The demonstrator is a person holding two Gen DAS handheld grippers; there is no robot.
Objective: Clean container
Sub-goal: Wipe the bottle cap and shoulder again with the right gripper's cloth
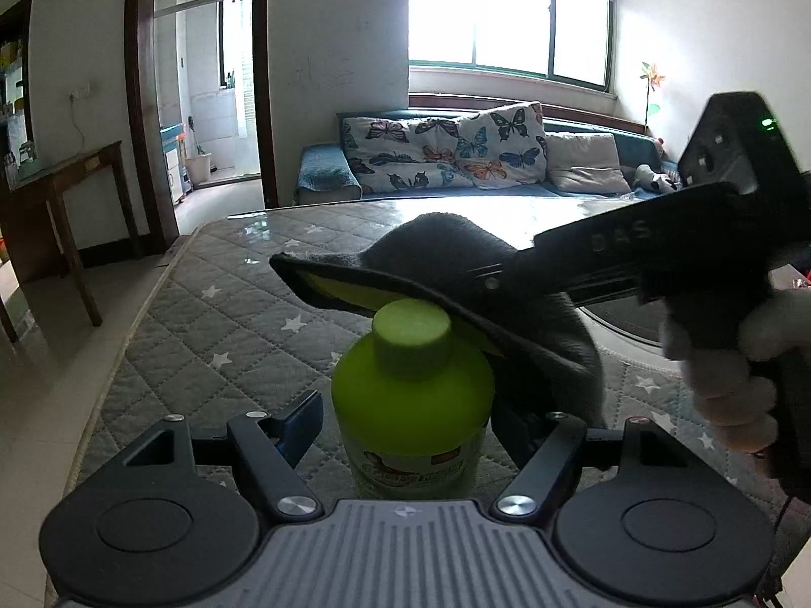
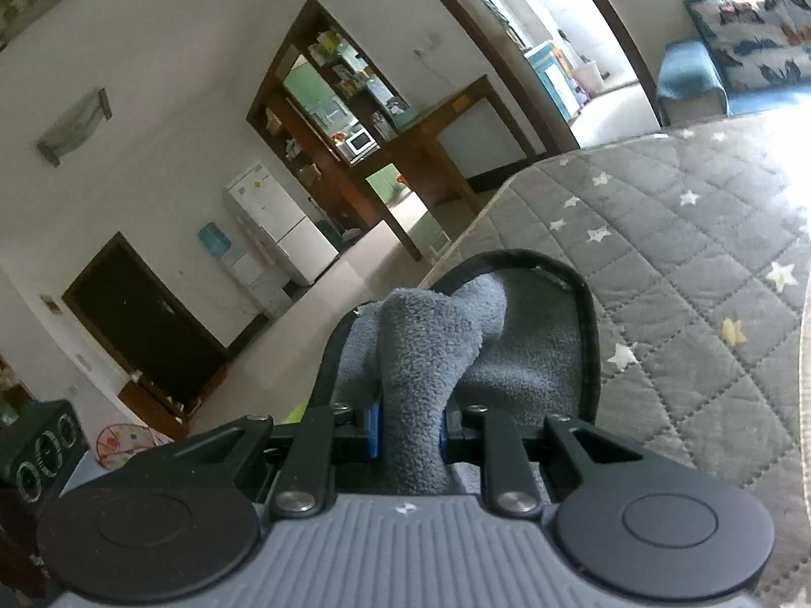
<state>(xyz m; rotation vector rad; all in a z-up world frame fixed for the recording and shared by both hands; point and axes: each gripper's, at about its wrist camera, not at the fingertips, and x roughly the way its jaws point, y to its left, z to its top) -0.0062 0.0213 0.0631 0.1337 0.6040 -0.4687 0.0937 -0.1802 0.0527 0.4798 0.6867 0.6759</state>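
Observation:
A green bottle (image 1: 413, 405) with a green cap (image 1: 411, 337) stands upright between my left gripper's (image 1: 408, 423) fingers, which sit close against its two sides; its base is hidden behind the gripper body. My right gripper (image 1: 489, 281) comes in from the right, held by a hand in a white glove (image 1: 720, 365). It is shut on a bunched grey cloth (image 1: 456, 253) with a black hem and a yellow-green underside. The cloth lies draped over the cap. In the right wrist view the grey cloth (image 2: 431, 344) is pinched between the blue pads of the right gripper (image 2: 410, 428).
The table (image 1: 228, 304) wears a grey quilted cover with white stars; its left edge drops to a tiled floor. A round pale mat (image 1: 621, 327) lies at the right. Behind are a sofa with butterfly cushions (image 1: 446, 152), a wooden side table (image 1: 61, 177) and a doorway.

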